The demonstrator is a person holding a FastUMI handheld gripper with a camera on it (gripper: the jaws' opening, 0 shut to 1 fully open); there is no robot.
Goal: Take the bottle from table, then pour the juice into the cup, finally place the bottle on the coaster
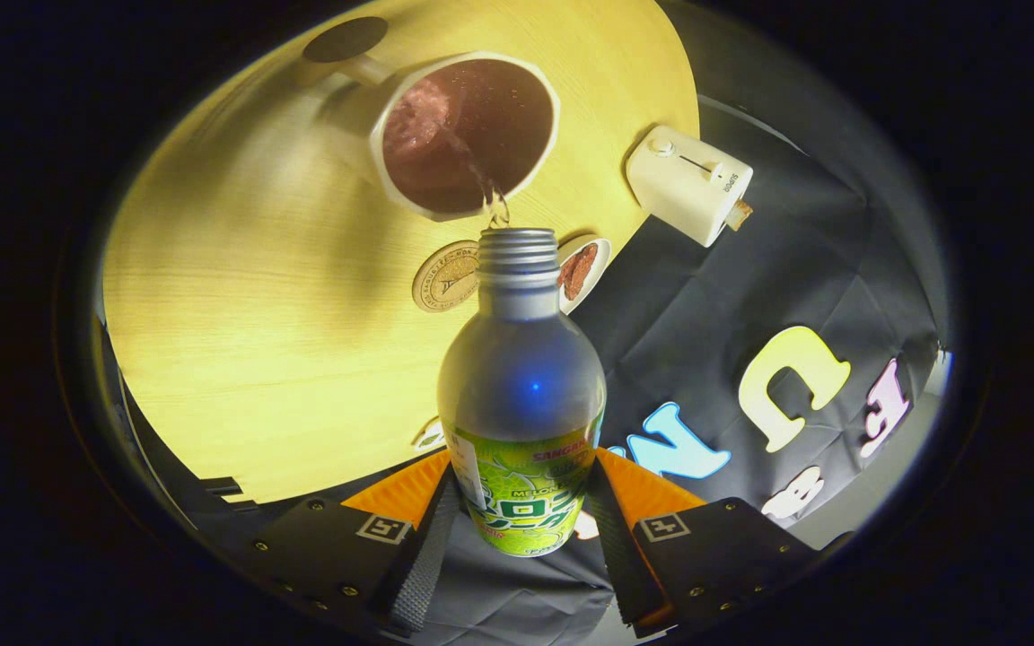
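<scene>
Both fingers (pixel 445 516) against tilted bottle (pixel 521 395)

Cup (pixel 468 135) and toaster (pixel 687 184) ahead

Tool (pixel 524 511) is clamped: both fingers (pixel 423 552) press on opposite sides of the bottle (pixel 521 395), gripping it low on the labelled body, one finger each side. Jaws stand narrowed to the bottle's width, roughly symmetric about it, with the finger bases and their square markers just outboard. Whole tool is rolled and pitched, so the surface (pixel 239 296) sits tilted ahead of the fingers and the held bottle's open neck points forward and away from them.
</scene>
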